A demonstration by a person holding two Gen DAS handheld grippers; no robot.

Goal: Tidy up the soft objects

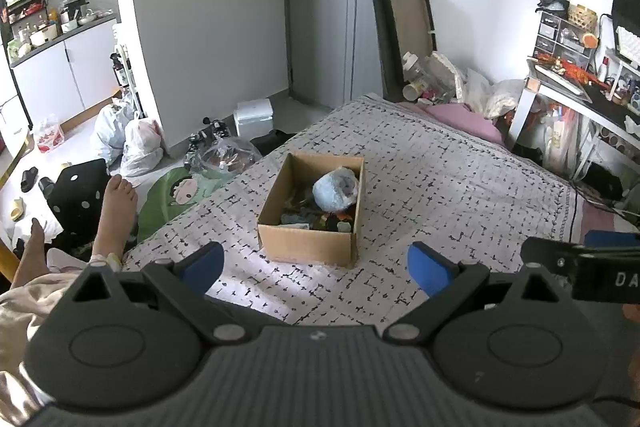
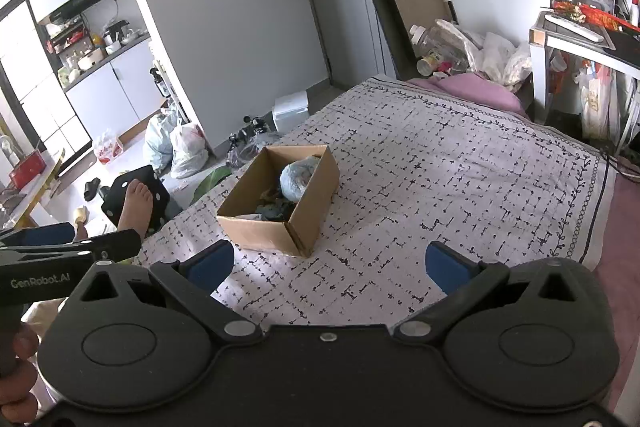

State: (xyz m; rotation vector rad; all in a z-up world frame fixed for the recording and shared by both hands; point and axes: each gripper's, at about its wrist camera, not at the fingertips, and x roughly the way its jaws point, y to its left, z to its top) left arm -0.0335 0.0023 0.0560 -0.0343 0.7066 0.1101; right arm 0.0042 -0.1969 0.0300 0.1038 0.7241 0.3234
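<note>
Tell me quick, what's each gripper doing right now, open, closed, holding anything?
Left gripper: open, jaws spread wide, holding nothing, above the bedspread.
Right gripper: open, jaws spread wide, holding nothing.

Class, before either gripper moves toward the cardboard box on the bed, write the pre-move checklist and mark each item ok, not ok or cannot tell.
1. Left gripper open and empty: ok.
2. Right gripper open and empty: ok.
3. Open brown cardboard box upright on the patterned bedspread: ok.
4. Round pale blue plush toy inside the box: ok.
5. Bedspread between grippers and box free of obstacles: ok.
6. Soft objects left outside the box on the bedspread: cannot tell.
</note>
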